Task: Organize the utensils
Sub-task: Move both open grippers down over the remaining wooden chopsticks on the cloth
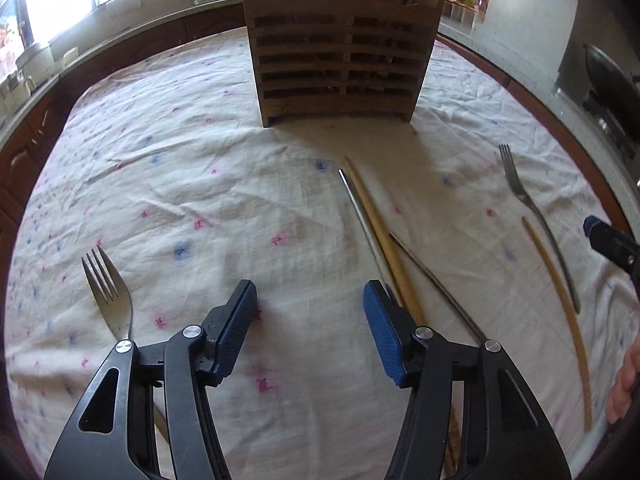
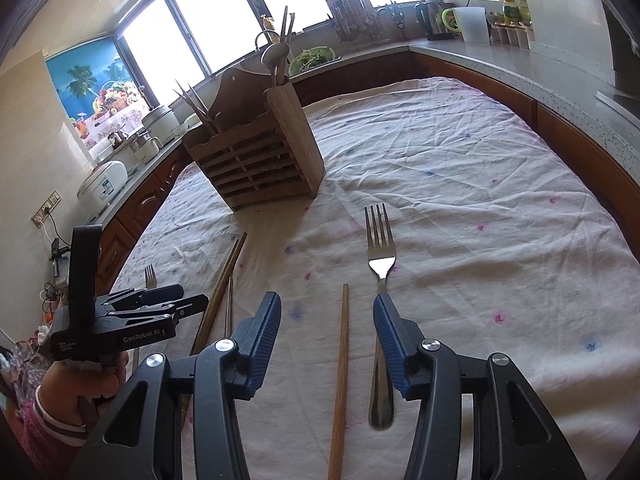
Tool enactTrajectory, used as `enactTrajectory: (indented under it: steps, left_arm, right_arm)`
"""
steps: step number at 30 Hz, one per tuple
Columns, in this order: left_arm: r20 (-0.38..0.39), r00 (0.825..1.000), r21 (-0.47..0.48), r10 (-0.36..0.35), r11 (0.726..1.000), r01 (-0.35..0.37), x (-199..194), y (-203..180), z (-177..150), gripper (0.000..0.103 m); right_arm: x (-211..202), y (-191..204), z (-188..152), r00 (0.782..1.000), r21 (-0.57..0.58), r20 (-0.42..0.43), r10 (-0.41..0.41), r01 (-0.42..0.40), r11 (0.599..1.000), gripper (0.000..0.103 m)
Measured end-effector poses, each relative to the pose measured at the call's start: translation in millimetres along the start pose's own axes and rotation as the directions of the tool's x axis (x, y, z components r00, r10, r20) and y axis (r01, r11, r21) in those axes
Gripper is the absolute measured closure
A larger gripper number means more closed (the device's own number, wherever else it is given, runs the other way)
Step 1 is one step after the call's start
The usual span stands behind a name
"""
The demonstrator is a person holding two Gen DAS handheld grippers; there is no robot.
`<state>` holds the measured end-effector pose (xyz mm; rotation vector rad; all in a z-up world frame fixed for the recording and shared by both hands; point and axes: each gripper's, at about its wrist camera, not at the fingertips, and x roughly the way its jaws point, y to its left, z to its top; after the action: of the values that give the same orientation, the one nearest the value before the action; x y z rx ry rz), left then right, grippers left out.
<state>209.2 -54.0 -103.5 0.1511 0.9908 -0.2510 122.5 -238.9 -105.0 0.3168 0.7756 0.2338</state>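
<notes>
A wooden slatted utensil holder (image 1: 340, 60) stands at the back of the table and also shows in the right wrist view (image 2: 260, 156), holding chopsticks and a spoon. My left gripper (image 1: 310, 300) is open and empty above the cloth. A fork (image 1: 108, 296) lies to its left. A wooden chopstick (image 1: 380, 232) and two metal chopsticks (image 1: 358, 216) lie to its right. My right gripper (image 2: 326, 316) is open and empty, straddling a wooden chopstick (image 2: 342, 360). A fork (image 2: 380, 280) lies beside its right finger, also seen in the left wrist view (image 1: 528, 204).
The table has a white flowered cloth (image 1: 200, 180). Kitchen counters (image 2: 520, 64) with jars, a kettle and a rice cooker (image 2: 104, 188) surround it. The left gripper appears in the right wrist view (image 2: 192, 300), and the right gripper's tip in the left wrist view (image 1: 612, 240).
</notes>
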Motion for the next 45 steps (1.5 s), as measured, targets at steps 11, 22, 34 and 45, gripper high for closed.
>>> enactTrajectory:
  steps: [11, 22, 34, 45]
  left_arm:
    - [-0.004, 0.995, -0.008, -0.098, 0.995, 0.098, 0, -19, 24, 0.054]
    - [-0.033, 0.996, -0.023, -0.086, 0.996, 0.085, 4, 13, 11, 0.056]
    - [0.030, 0.991, -0.088, -0.131, 0.987, 0.133, 2, 24, 36, 0.072]
    - [-0.015, 0.986, -0.080, -0.168, 0.983, 0.166, 12, 17, 36, 0.076]
  right_arm:
    - [8, -2, -2, 1.000, -0.008, -0.025, -0.019, 0.019, 1.000, 0.061]
    - [8, -4, 2, 0.999, -0.014, -0.033, -0.004, 0.003, 1.000, 0.061]
    - [36, -6, -4, 0.991, -0.058, -0.116, -0.066, 0.060, 0.997, 0.082]
    - [36, -8, -4, 0.991, -0.048, -0.120, -0.059, 0.053, 0.997, 0.082]
